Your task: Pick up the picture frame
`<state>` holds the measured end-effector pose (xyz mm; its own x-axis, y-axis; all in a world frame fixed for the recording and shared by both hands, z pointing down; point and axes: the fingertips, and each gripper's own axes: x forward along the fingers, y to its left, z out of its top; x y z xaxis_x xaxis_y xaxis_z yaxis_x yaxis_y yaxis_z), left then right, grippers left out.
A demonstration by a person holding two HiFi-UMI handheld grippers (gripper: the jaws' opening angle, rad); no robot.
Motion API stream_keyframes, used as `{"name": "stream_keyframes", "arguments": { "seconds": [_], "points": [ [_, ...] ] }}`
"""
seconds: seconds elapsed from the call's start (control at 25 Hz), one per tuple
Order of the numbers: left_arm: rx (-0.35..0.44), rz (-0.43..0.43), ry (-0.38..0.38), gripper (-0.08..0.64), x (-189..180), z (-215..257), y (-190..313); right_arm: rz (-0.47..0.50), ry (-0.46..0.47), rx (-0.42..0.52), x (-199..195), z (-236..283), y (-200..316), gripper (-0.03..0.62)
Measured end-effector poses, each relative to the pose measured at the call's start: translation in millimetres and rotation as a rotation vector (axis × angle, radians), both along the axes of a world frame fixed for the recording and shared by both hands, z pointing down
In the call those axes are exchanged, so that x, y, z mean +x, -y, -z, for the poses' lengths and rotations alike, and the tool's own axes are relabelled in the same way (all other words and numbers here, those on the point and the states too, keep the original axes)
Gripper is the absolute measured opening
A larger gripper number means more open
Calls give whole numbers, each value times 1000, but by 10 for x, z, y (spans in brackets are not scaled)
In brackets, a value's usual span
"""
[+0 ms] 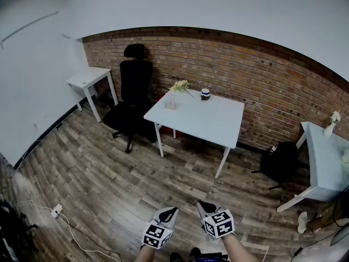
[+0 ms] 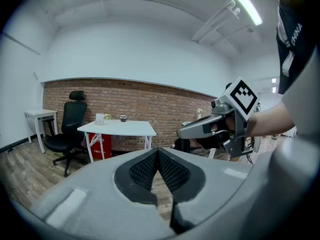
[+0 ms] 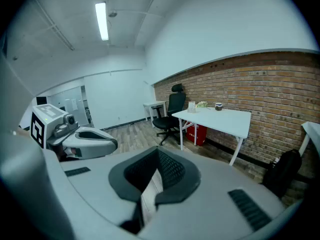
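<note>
A small pale upright thing, maybe the picture frame (image 1: 170,101), stands at the far left corner of the white table (image 1: 210,121), too small to tell for sure. It also shows as the same pale item (image 2: 100,118) in the left gripper view and again (image 3: 191,107) in the right gripper view. Beside it are flowers (image 1: 180,85) and a dark cup (image 1: 205,94). My left gripper (image 1: 169,210) and right gripper (image 1: 206,206) hover side by side over the wooden floor, well short of the table. Both have their jaws together with nothing between them (image 2: 158,151) (image 3: 158,151).
A black office chair (image 1: 132,100) stands left of the table, and a small white side table (image 1: 87,79) is by the left wall. A black backpack (image 1: 281,160) and another white table (image 1: 326,162) are at right. A power strip with cable (image 1: 55,210) lies on the floor.
</note>
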<state>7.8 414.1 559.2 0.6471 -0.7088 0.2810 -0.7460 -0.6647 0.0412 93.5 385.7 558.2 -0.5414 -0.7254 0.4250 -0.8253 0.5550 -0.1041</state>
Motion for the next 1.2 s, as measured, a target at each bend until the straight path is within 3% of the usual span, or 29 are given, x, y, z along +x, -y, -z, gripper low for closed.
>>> {"name": "stream_keyframes", "arguments": {
  "seconds": [0.44, 0.72, 0.96, 1.2],
  "points": [
    [-5, 55, 9, 12, 57, 14, -222, -7, 14, 21, 132, 132, -249, 8],
    [14, 45, -52, 12, 138, 121, -231, -7, 31, 34, 136, 144, -279, 8],
    [16, 32, -14, 12, 201, 107, -212, -6, 31, 24, 179, 110, -270, 8],
    [16, 28, 10, 12, 285, 102, -124, 42, -41, 15, 165, 18, -227, 8]
  ]
}}
